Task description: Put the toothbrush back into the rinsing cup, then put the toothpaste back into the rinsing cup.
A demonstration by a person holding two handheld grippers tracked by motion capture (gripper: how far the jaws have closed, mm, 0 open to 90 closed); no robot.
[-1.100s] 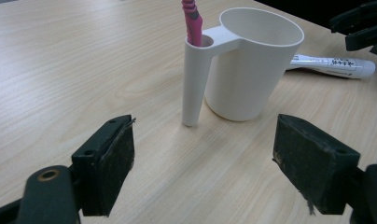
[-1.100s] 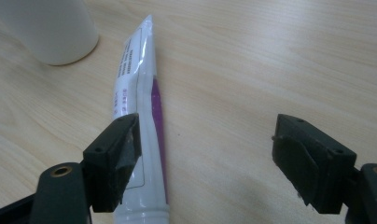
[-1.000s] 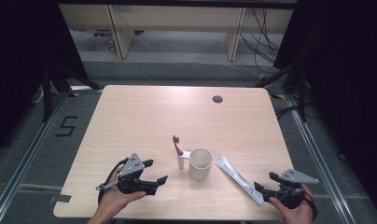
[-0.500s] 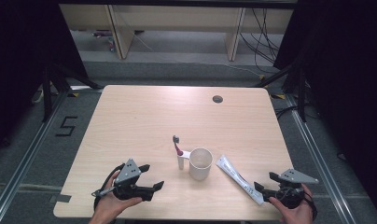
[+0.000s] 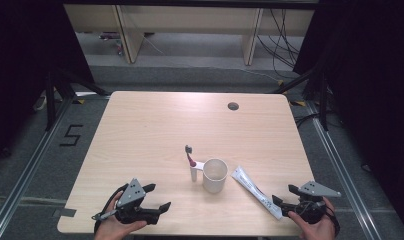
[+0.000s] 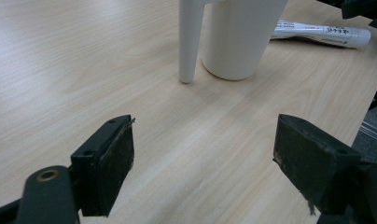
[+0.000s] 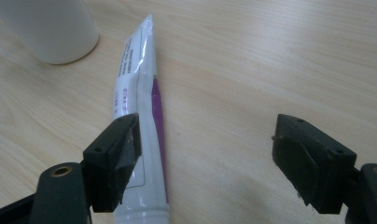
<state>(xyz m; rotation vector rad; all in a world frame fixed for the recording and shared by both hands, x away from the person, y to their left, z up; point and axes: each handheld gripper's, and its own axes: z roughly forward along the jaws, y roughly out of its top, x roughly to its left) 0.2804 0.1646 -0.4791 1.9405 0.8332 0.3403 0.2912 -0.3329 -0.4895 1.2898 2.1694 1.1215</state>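
A white cup stands near the table's middle front, seen close up as the cup in the left gripper view. A slim white post stands against its left side, and a toothbrush with a dark head leans out of it. A white toothpaste tube with a purple stripe lies right of the cup. My left gripper is open over bare wood, pointing at the cup. My right gripper is open, its left jaw over the tube's near end.
The wooden table has a round cable hole at the far right. Its front edge lies just under both hands. A dark floor with rails surrounds it, and shelf legs and cables stand beyond the far edge.
My left gripper has drawn back toward the table's front edge and slightly left, away from the cup. The right gripper, cup, toothbrush and tube have not moved.
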